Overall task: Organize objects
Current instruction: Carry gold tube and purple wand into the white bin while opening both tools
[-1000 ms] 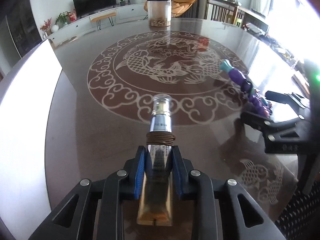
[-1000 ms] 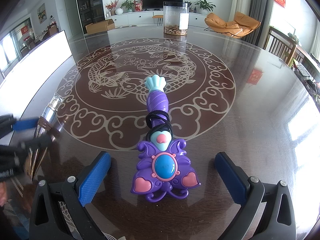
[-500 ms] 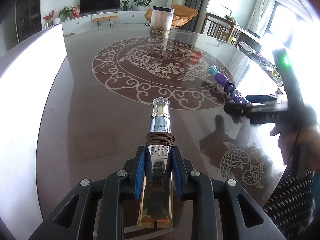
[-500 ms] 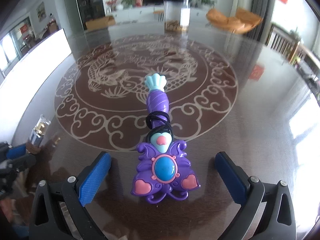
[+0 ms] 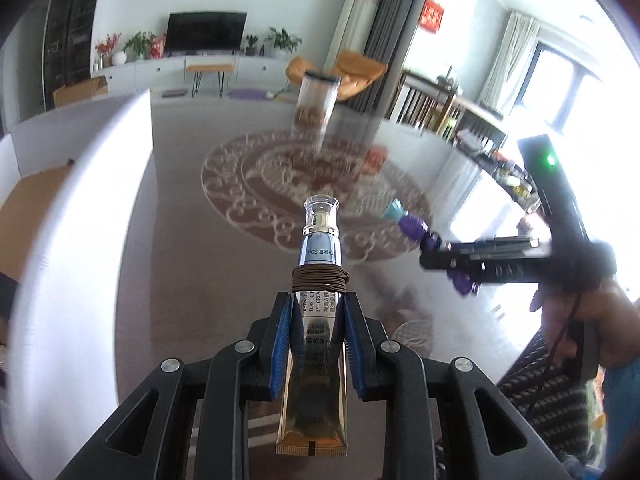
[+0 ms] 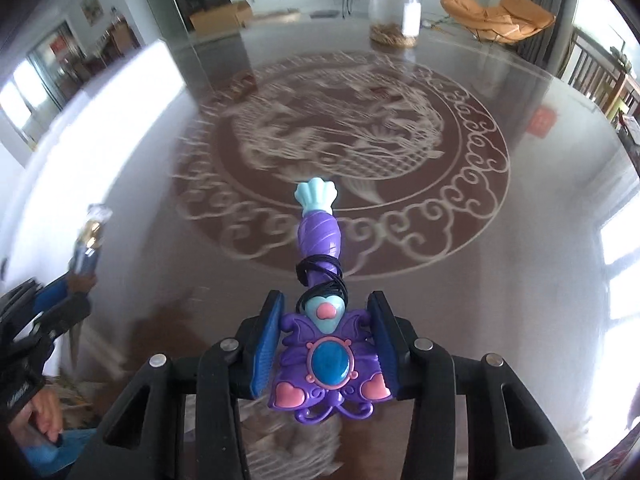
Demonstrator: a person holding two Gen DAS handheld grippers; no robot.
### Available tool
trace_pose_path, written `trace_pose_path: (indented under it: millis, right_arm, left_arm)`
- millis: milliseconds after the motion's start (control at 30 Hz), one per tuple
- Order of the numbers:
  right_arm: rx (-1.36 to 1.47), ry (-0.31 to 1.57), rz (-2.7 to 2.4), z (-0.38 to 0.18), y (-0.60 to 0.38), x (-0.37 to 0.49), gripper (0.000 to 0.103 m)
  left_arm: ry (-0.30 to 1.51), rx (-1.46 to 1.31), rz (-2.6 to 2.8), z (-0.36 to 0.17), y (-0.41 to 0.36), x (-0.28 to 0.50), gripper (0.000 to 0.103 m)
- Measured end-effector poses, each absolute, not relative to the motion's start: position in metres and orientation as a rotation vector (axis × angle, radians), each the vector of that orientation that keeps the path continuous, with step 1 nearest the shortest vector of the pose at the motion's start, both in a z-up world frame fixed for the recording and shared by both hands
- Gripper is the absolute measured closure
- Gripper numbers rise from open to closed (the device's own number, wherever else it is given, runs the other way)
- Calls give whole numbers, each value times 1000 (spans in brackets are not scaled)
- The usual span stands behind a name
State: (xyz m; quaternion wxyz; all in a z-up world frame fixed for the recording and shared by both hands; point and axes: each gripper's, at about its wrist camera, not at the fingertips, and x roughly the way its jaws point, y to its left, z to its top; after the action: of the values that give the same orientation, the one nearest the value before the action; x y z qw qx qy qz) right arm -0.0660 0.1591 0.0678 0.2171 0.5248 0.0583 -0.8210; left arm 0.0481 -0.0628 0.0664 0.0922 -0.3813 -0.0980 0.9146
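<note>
Blue pads of the left gripper (image 5: 316,336) clamp the cream tube (image 5: 318,316) mid-body; the right gripper (image 6: 326,340) pinches the toy wand (image 6: 326,344).

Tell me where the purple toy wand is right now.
In the right wrist view the purple toy wand sits clamped in the right gripper, its shell tip pointing out over the patterned table.

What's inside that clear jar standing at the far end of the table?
The clear jar holds a brownish heap at its bottom, with the upper part looking empty. Blur hides what the pieces are, and a white label covers part of its wall.
</note>
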Motion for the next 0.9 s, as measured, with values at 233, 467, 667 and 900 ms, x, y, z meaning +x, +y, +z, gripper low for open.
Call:
trace_pose_path:
  millis: [233, 467, 667, 900]
  right_arm:
    - [1317, -198, -2186, 124, 130, -38, 59]
    - [1087, -196, -1945, 194, 0, 4, 59]
    - [1145, -25, -1726, 169, -127, 42, 55]
    - [1178, 185, -1777, 162, -155, 56, 29]
  left_arm:
    - [-410, -967, 2814, 132, -110, 85, 78]
    - [-467, -996, 3070, 169, -218, 126, 78]
    - [-547, -1447, 3150, 121, -290, 141, 75]
    - [-583, -1555, 3321, 127, -307, 159, 6]
